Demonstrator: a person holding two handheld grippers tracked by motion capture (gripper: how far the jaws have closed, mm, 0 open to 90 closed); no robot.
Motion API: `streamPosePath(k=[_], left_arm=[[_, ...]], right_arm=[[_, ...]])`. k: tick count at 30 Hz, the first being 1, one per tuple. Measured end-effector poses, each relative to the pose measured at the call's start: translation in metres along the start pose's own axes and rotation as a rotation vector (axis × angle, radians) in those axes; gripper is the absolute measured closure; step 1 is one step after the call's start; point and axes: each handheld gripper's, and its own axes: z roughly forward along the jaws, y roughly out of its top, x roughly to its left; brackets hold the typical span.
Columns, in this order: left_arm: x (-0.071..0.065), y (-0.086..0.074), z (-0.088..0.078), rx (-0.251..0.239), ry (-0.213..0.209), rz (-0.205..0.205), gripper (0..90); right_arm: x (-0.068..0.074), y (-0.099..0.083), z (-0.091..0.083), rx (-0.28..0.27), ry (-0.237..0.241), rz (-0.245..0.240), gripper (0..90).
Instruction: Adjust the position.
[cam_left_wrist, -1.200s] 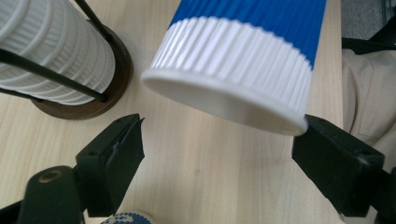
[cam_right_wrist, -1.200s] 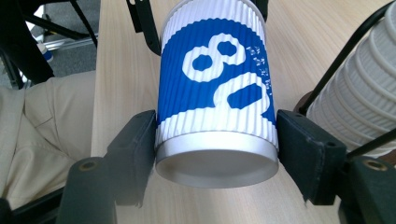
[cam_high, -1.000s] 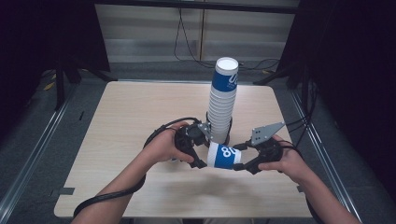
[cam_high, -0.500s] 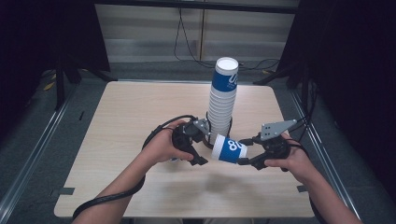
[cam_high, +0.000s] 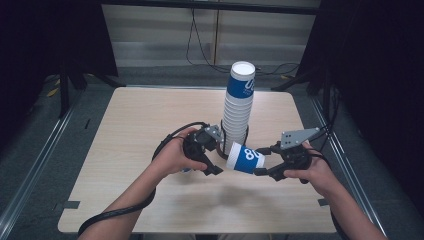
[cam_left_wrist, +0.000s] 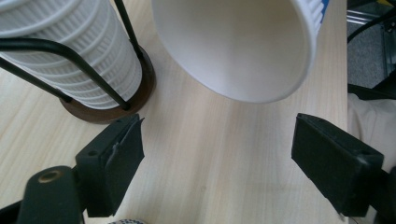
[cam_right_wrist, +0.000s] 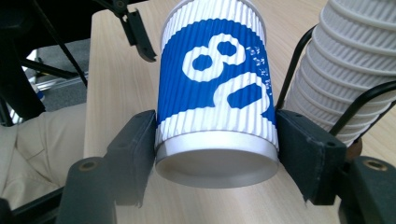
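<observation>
left gripper (cam_high: 216, 156) sits just left of centre on the table (cam_high: 130, 125), my left hand (cam_high: 172, 156) wrapped round it. its jaws stand wide apart with nothing between them; in the left gripper view the open mouth of the cup (cam_left_wrist: 243, 46) hangs just ahead of them, above bare wood. no contact yet.

middle: the cup (cam_high: 245, 158), blue band with white ribbing, lies tipped on its side in the air between the two grippers, mouth toward the left one, base toward the right. behind it is the cup stack (cam_high: 238, 107), upright in its wire holder (cam_high: 246, 131) on a dark round base (cam_left_wrist: 109, 105), close to the held cup but apart from it as far as i can tell.

right gripper (cam_high: 261, 160) is clamped on the cup near its base; the right gripper view has both pads pressed on the ribbed wall (cam_right_wrist: 215, 79) just above the bottom rim.

i read this step as handing the cup over to the left gripper. to do it well: keep the right grip steady, bring the left jaws either side of the mouth end, close gently so the paper wall doesn't crush, release right only once left has it. watch the wire holder, it's close to the left jaw.

versus a second ago: right hand has swung out to the right and the cup has come away from the stack's foot, now lying flatter. left gripper hasn't shifted. the stack looks unchanged.
</observation>
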Motion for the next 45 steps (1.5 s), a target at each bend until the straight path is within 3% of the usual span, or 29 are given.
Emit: streamPosePath(k=[14, 25, 36, 45], left_arm=[[0.001, 0.005, 0.004, -0.013, 0.004, 0.008, 16.7], [-0.001, 0.008, 0.008, -0.026, -0.017, 0.009, 16.7], [-0.001, 0.011, 0.004, -0.03, -0.008, 0.083, 10.1], [-0.001, 0.013, 0.007, -0.018, -0.027, 0.125, 7.8]], right_arm=[[0.0, 0.002, 0.003, -0.024, 0.019, -0.001, 30.8], [0.002, 0.003, 0.006, -0.035, 0.034, -0.007, 30.7], [0.002, 0.003, 0.011, -0.037, 0.061, -0.025, 30.8], [0.002, 0.004, 0.017, -0.017, 0.078, -0.036, 30.8]])
